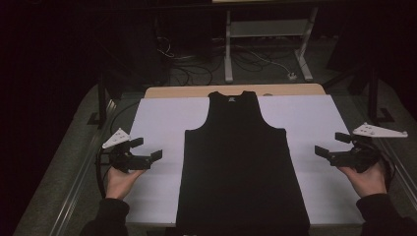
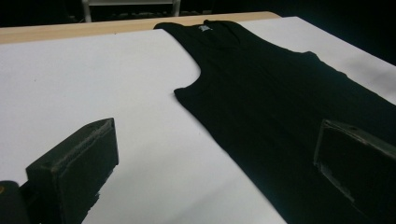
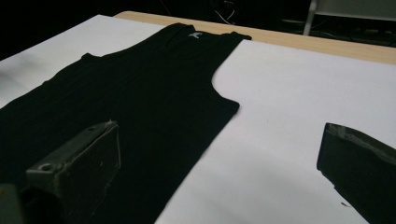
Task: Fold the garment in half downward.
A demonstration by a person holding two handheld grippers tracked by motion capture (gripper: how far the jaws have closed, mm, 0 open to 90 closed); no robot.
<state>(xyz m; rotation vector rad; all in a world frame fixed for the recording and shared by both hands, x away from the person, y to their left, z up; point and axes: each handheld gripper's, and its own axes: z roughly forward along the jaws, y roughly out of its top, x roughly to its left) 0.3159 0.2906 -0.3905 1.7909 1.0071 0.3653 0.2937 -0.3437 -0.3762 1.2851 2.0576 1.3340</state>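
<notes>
One black sleeveless top [image 1: 241, 162] is laid flat on a white sheet [image 1: 157, 118]. Flanking it, the left gripper [image 1: 146, 150] and right gripper [image 1: 328, 145] are held wide-jawed, empty. Its neck label [image 2: 204, 28] is resolved in the gripper views.

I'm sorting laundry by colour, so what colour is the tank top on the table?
The tank top is plain black, seen best in the high view.

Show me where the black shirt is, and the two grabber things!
black tank top [image 1: 241, 162]: high view, middle of its body.
left gripper [image 1: 147, 150]: high view, between its open jaw tips.
right gripper [image 1: 330, 144]: high view, between its open jaw tips.
</notes>
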